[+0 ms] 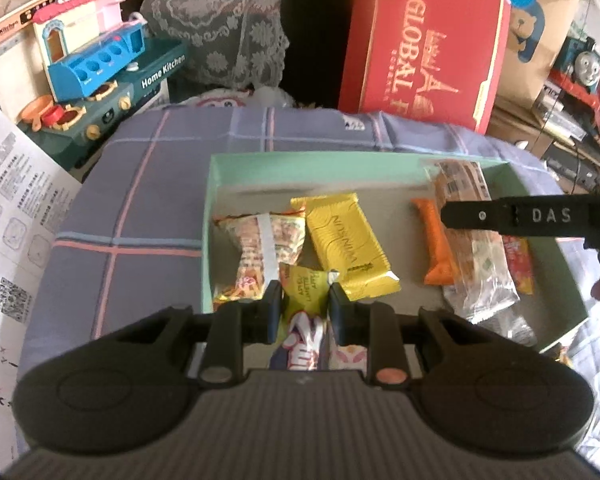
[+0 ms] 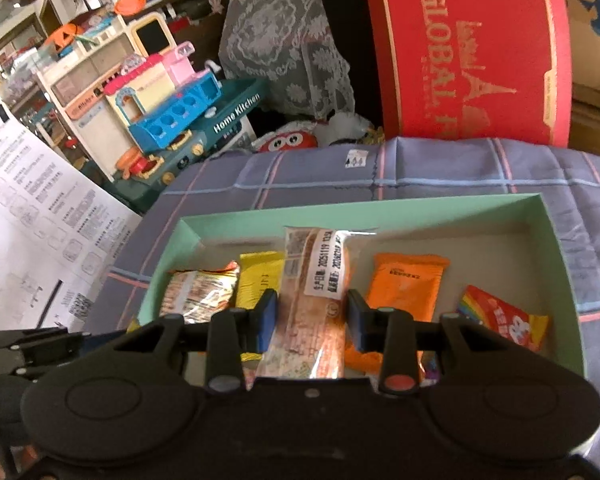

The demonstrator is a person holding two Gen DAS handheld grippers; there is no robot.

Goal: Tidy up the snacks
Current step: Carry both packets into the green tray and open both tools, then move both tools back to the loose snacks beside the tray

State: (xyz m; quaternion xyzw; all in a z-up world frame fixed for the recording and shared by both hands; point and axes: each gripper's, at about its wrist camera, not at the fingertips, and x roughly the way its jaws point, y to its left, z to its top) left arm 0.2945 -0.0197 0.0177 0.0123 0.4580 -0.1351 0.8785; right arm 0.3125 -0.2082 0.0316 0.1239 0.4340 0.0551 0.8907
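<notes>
Left gripper [image 1: 304, 308]: jaws drawn in on a small yellow candy packet [image 1: 305, 289], pads pressing its sides; the packet's white-and-red lower end hangs back between the fingers toward the camera. Just ahead of the jaws lies the mint-green shallow box [image 1: 216, 184], set on a purple plaid cloth [image 1: 140, 184]. Inside the box, directly beyond the left jaws, a yellow wafer bar [image 1: 346, 240]; to the left of that, a shiny patterned snack bag [image 1: 256, 248]; to the right, an orange wrapper [image 1: 434, 248], partly under the other gripper's black finger marked "DAS" [image 1: 500, 216], which reaches in from the right edge. Right gripper [image 2: 312, 320]: jaws pinching a long clear-wrapped pastry [image 2: 312, 304] with a white date label, the pack running lengthwise between the pads and out past them over the box [image 2: 556, 248]. Left of these jaws, the yellow bar [image 2: 256, 284] and the patterned bag [image 2: 198, 292]; right of them, the orange wrapper [image 2: 404, 292], then a red rainbow-printed candy bag [image 2: 504, 318] near the box's right wall. Far beyond both jaws: a red "GLOBAL" gift box [image 2: 472, 52], a lace-covered object [image 2: 284, 40], a "Home Kitchen" toy set [image 2: 180, 120]. Printed instruction sheet [image 1: 16, 184] off to the left.
</notes>
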